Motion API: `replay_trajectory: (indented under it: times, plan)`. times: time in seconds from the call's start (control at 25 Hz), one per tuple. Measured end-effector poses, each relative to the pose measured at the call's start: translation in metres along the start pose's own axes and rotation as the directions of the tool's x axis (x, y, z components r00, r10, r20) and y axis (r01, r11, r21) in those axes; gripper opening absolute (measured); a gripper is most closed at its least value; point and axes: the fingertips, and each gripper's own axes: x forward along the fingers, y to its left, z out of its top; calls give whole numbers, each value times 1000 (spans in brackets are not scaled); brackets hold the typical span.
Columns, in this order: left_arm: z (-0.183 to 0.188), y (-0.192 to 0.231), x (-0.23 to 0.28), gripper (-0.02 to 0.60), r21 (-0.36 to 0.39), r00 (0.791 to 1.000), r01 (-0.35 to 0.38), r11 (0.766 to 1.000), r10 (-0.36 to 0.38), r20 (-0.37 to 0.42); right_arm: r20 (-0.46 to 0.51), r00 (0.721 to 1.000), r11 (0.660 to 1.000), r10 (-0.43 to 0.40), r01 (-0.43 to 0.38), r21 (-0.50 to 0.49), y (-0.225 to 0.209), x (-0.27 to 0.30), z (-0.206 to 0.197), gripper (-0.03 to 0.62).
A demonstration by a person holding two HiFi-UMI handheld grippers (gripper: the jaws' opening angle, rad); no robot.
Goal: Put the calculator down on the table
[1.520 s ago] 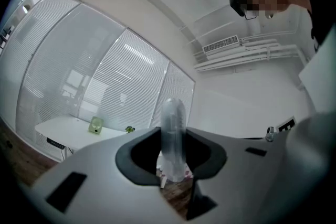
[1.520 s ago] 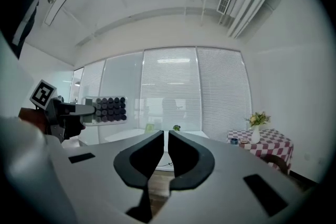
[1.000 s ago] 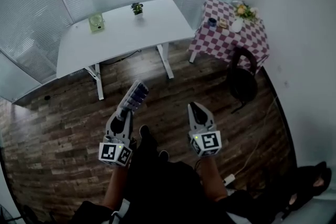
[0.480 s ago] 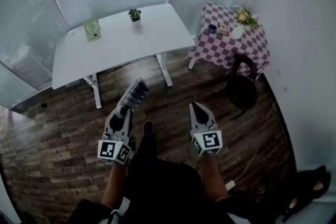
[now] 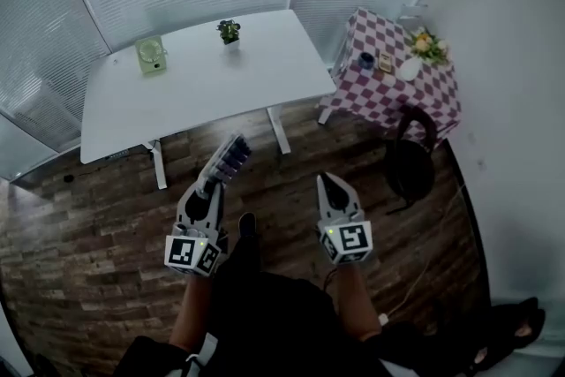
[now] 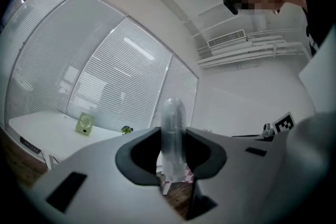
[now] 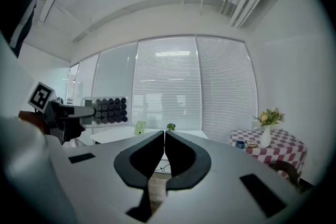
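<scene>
One calculator (image 7: 105,111): right gripper view shows keys, left gripper view edge.

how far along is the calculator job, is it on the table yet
Not yet. Done: the calculator is picked up and clamped in the left gripper. In hand: it is held in the air over the wood floor, short of the white table. Left: reach the table, lay the calculator down, open the jaws. The right gripper is shut and empty.
</scene>
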Motion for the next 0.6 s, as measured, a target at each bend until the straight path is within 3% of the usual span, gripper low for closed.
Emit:
replay_trajectory:
  times: [0.32,0.6]
  plan:
    - [20,54,56,100,-13,1000,-16,1000,16,-3,-15,1000,999,20,-20,30,-2,76,17,7]
    - [35,89,116,100,-23,1000,20,1000,-20,2,3,1000,998,-19,19,59,-21,140,36,8]
